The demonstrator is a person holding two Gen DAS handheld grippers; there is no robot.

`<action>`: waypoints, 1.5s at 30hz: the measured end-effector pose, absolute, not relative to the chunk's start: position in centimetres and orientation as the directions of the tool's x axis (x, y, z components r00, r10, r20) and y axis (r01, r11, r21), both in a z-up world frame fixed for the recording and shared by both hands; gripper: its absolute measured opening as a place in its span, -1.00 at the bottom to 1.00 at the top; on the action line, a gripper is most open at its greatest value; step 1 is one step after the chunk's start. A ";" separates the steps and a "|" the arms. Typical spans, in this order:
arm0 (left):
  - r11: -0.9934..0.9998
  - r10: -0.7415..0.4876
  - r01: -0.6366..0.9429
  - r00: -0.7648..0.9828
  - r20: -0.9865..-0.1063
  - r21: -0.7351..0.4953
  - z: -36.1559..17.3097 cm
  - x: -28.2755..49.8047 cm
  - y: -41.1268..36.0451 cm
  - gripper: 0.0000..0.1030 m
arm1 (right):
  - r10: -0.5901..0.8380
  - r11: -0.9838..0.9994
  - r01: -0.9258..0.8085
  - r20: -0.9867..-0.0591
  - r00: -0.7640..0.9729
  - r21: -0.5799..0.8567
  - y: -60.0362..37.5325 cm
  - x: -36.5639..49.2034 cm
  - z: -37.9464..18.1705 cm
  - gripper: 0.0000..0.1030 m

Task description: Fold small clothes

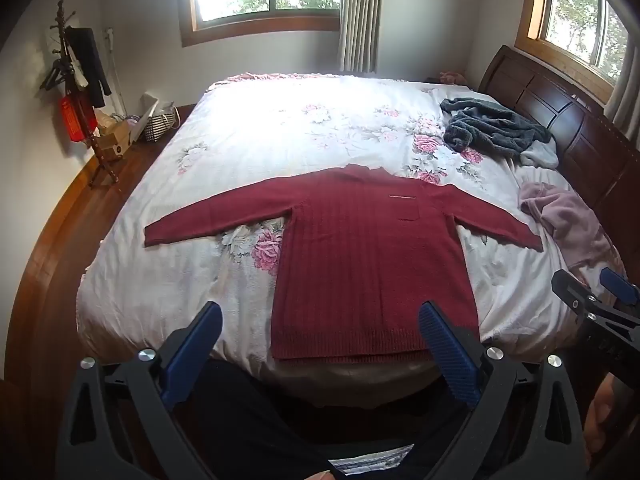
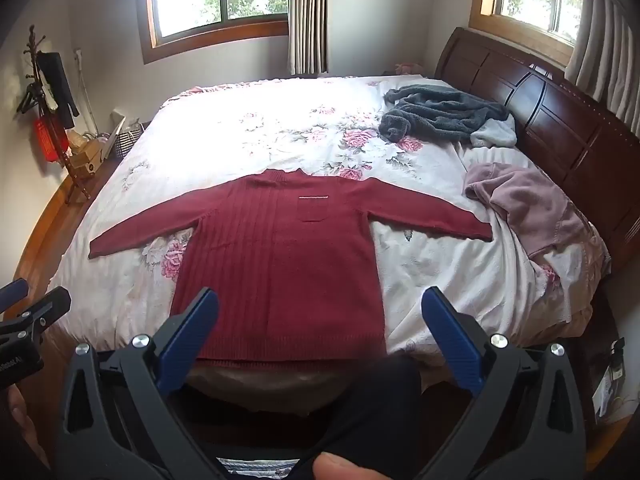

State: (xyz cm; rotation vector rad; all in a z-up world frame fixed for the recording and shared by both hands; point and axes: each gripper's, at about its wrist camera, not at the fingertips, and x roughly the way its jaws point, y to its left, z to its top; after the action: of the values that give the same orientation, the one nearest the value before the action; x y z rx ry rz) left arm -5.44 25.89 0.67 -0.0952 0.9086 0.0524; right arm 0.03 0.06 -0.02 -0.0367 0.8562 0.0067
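With both sets of jaws spread wide and gripping nothing, the left gripper [image 1: 320, 330] and the right gripper [image 2: 320, 316] hang short of the near edge of the bed, blue-padded fingers [image 1: 448, 354] clear of any cloth. In the left view the right gripper pokes in at the far right edge; in the right view the left gripper shows at the far left, so the two sit side by side, apart. Beneath them, dark trousers [image 2: 360, 412] of the person fill the gap before the mattress.

Just beyond the fingertips lies the dark red ribbed knit sweater [image 2: 280, 264], flat on the white quilt with pink flower print [image 2: 248, 128], hem right at the near edge, neck pointing away, both long sleeves stretched straight out to either side. A small chest pocket and a thin pale line mark its front. Bare quilt opens wide beyond the collar and to the left. Off to the right, near the dark wooden headboard [image 2: 560, 120], a crumpled mauve garment [image 2: 528, 204] lies near the right cuff, and a fluffy grey heap [image 2: 444, 112] sits farther back, well apart.
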 end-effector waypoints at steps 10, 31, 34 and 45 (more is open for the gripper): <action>0.994 0.006 -0.086 0.617 -0.787 -0.060 0.7 -5.5 25.9 0.92 | -0.001 1.000 -0.021 -0.753 0.658 -0.020 0.1 0.0 0.0 0.95; 0.994 0.007 -0.088 0.621 -0.784 -0.061 0.3 -5.9 26.5 0.92 | -0.003 0.999 -0.024 -0.746 0.666 -0.025 0.5 -0.1 0.4 0.95; 0.994 0.007 -0.088 0.622 -0.783 -0.061 0.2 -6.0 26.5 0.92 | -0.002 0.999 -0.027 -0.745 0.667 -0.027 0.4 -0.1 0.5 0.95; 0.994 0.008 -0.089 0.626 -0.780 -0.061 0.4 -5.7 26.9 0.92 | 0.003 0.999 -0.034 -0.737 0.676 -0.027 0.4 -0.3 0.9 0.95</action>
State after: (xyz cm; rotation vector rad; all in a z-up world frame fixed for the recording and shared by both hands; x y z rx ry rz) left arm -5.66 26.94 0.44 -0.0964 0.8930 0.0559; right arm -0.33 0.39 0.88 -0.0395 0.8278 0.0204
